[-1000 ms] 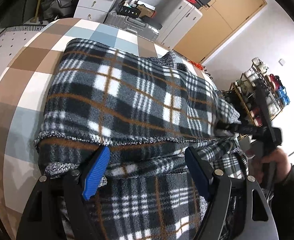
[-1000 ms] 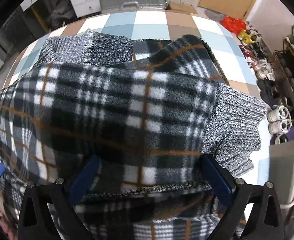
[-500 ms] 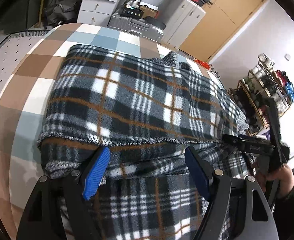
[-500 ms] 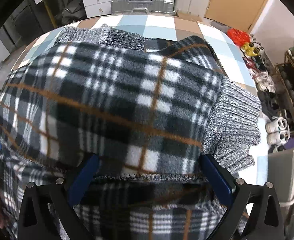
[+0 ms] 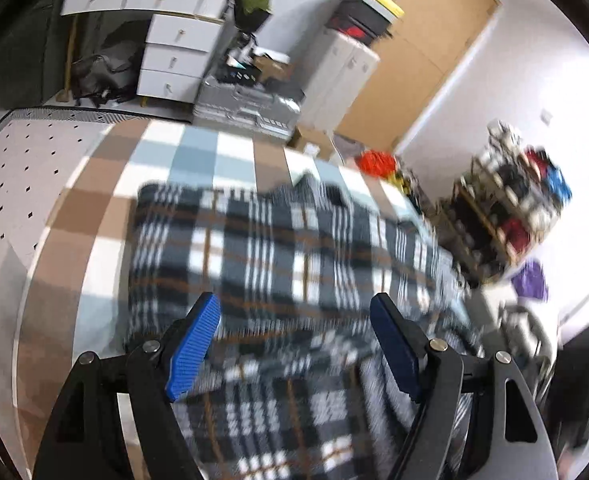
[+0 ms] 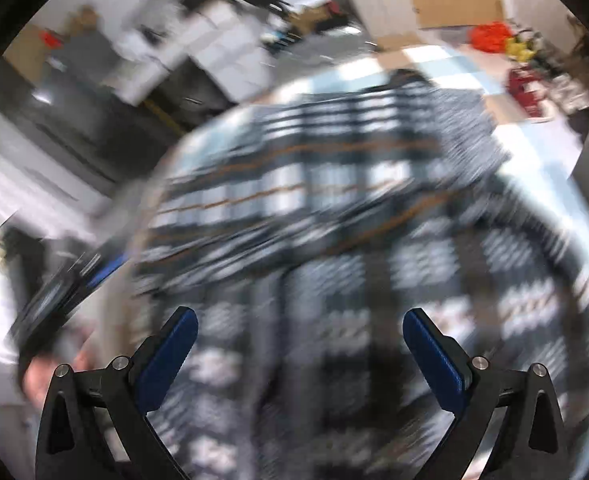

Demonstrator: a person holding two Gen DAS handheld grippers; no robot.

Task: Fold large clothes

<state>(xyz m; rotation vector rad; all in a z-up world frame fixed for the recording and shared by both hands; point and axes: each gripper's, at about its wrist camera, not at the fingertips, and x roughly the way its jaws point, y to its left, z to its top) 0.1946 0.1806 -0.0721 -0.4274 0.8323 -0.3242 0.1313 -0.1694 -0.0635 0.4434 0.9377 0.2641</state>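
When set against the views of a moment earlier, shows both tools drawn back from the fold. Sees the left gripper (image 5: 294, 344) raised, with the plaid garment (image 5: 294, 248) smaller and lower beneath it than before. Finds its jaws spread wide, nothing pinched between them. Finds the right gripper (image 6: 298, 356) swung sideways across the cloth, view heavily smeared; jaws likewise gaping, no fabric caught.

Locates the garment flat and doubled over on the checked bed cover (image 5: 94, 208), apparently unmoved in its lie. Judges the present fold laid and let go; expects a further fold or a regrip to be due, not yet begun.

Edges: notes the garment's left edge well inside the cover, far edge short of the cover's far border, near hem under the left tool. Places the right edge near the bed's side, toward the shoe rack (image 5: 506, 216). Cannot trace the hem line sharply in either view.

Room: reports bare cover to the left of the cloth and beyond it, free for travel. Advises care on the right, with the rack close by, and between the tools, with the left gripper showing near the left border of the right-hand view.
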